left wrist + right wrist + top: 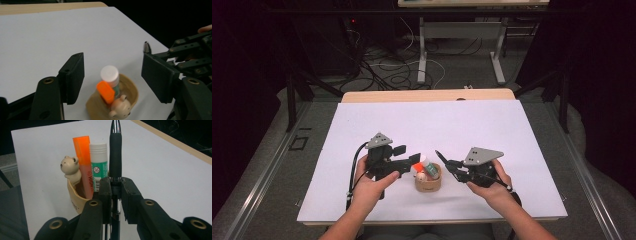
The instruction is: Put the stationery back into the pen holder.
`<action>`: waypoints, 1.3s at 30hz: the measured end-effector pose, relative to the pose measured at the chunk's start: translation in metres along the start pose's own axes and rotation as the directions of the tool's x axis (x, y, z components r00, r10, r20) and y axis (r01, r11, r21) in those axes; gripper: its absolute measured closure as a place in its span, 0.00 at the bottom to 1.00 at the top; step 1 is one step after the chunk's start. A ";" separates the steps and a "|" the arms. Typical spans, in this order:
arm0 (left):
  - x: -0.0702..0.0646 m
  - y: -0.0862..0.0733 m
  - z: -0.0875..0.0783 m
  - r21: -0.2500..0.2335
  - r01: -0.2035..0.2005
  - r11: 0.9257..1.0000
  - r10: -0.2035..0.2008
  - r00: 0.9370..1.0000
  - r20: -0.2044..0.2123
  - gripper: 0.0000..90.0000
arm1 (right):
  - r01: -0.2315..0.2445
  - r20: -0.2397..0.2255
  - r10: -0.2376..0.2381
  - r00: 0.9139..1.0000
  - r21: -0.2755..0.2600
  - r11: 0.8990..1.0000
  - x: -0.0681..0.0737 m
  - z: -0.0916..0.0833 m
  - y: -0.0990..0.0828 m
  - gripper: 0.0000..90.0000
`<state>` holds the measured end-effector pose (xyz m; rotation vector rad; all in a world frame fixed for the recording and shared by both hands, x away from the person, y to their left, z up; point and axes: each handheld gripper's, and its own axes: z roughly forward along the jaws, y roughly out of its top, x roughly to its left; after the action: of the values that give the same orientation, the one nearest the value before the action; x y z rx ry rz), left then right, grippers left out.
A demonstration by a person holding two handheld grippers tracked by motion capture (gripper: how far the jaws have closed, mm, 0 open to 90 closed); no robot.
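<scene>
A small tan cup (428,184) stands on the white sheet at the front middle. It holds an orange highlighter (417,166), a white-capped glue stick (426,161) and a beige bear figure (419,175). My left gripper (408,156) hovers just left of the cup and above it. In the left gripper view its jaws stand open (112,60) with the cup (130,87) below and beyond them, nothing between the pads. My right gripper (452,164) is right of the cup, shut on a black pen (115,152) that points past the glue stick (98,160).
The white sheet (422,120) covers most of the wooden table (427,95), with bare room behind and to both sides of the cup. Beyond the far edge lie floor cables (387,70) and the white legs of a desk (497,55).
</scene>
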<state>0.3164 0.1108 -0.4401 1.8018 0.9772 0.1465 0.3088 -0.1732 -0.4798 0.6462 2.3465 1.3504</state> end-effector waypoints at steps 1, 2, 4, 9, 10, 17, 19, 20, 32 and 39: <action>-0.002 0.001 0.002 0.000 0.006 1.000 -0.006 1.000 0.019 0.41 | -0.006 -0.004 0.006 1.000 0.003 1.000 0.000 -0.001 0.000 0.88; -0.004 0.002 0.005 0.002 0.013 1.000 -0.013 0.999 0.032 0.42 | -0.011 -0.005 0.011 1.000 0.001 1.000 0.000 -0.001 0.001 0.88; -0.008 0.004 0.009 0.016 0.018 1.000 -0.020 0.997 0.073 0.45 | -0.024 -0.008 0.024 1.000 -0.009 1.000 0.000 -0.002 0.001 0.88; -0.016 0.008 0.021 0.053 0.025 0.998 -0.032 0.991 0.128 0.49 | -0.040 -0.013 0.040 0.999 -0.041 0.998 0.000 -0.005 0.003 0.88; -0.017 0.009 0.023 0.058 0.023 0.998 -0.031 0.991 0.134 0.50 | -0.042 -0.015 0.042 0.999 -0.048 0.998 0.000 -0.005 0.003 0.88; -0.020 0.011 0.035 0.097 0.045 0.994 -0.061 0.984 0.169 0.60 | -0.044 -0.035 0.042 0.999 -0.057 0.997 0.003 -0.004 0.004 0.88; -0.022 0.010 0.038 0.095 0.052 0.994 -0.067 0.983 0.170 0.62 | -0.046 -0.037 0.043 0.998 -0.064 0.997 0.004 -0.004 0.005 0.88; -0.022 0.011 0.040 0.095 0.056 0.994 -0.072 0.981 0.178 0.64 | -0.046 -0.038 0.044 0.998 -0.059 0.997 0.004 -0.005 0.006 0.88; -0.023 0.011 0.043 0.109 0.060 0.992 -0.081 0.977 0.195 0.84 | -0.037 -0.051 0.034 0.998 -0.059 0.998 0.008 -0.004 0.007 0.88; -0.022 0.011 0.042 0.106 0.067 0.992 -0.088 0.973 0.215 0.87 | -0.029 -0.050 0.026 0.998 -0.065 0.997 0.008 -0.004 0.008 0.88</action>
<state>0.3297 0.0641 -0.4435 1.8209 0.9071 -0.1497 0.3015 -0.1678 -0.4716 0.6353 2.3285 1.4643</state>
